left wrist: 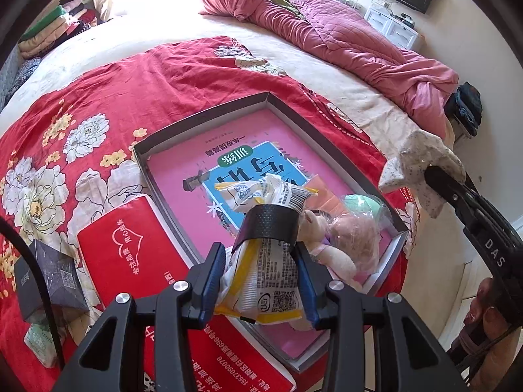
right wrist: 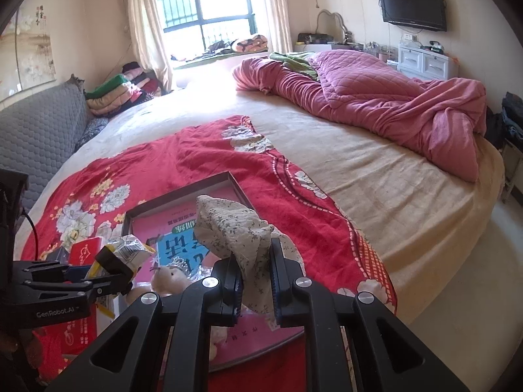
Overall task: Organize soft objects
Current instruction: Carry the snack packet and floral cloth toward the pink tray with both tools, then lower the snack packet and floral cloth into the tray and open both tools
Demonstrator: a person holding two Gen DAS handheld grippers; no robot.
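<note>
The left gripper (left wrist: 261, 281) clamps a crinkly yellow-white plastic packet (left wrist: 264, 261) above the shallow grey cardboard tray (left wrist: 202, 114); at three o'clock, the right gripper (right wrist: 256, 281) pinches a soft speckled cloth star (right wrist: 235, 228).

A glossy, crinkled plastic packet (left wrist: 261, 271), a soft speckled cloth (right wrist: 235, 228), a fuzzy plush toy (left wrist: 340, 245), a matt cardboard box (left wrist: 196, 124), and a glossy pink book (left wrist: 183, 176).
</note>
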